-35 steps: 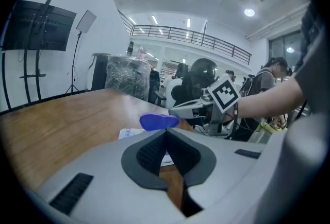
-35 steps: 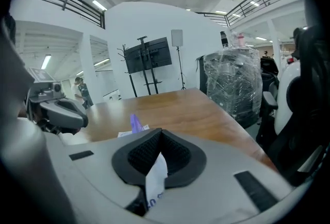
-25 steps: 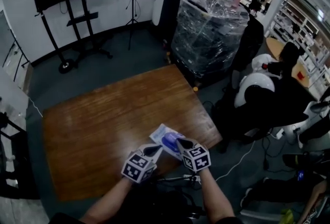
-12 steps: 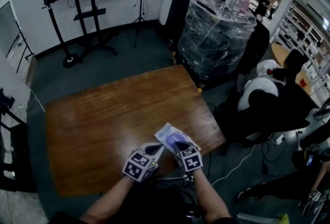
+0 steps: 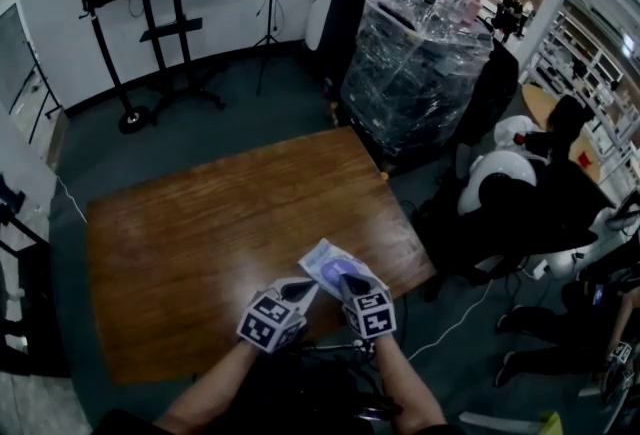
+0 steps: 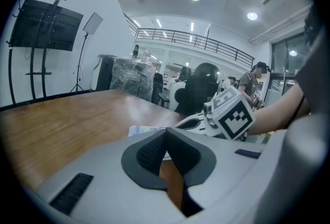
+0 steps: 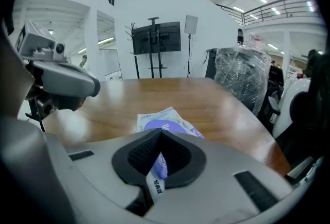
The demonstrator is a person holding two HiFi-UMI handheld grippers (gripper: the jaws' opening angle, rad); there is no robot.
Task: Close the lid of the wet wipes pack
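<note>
**Wipes pack pinched at table's near right edge**

The wet wipes pack [image 5: 330,266], purple lid [image 7: 161,125] facing up, is lying on the near right part of the wooden table [image 5: 200,223]. The right gripper [image 7: 160,134] is clenching its jaws on the pack's near edge, a printed strip showing between them. Just to its left, the left gripper [image 6: 166,133] is hovering over the table, jaws pressed together and grasping nothing.

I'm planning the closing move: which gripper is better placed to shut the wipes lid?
Right, probably. The right gripper is shut on the near tab of the lid, on the pack; the left gripper is shut on nothing, beside the pack.
</note>
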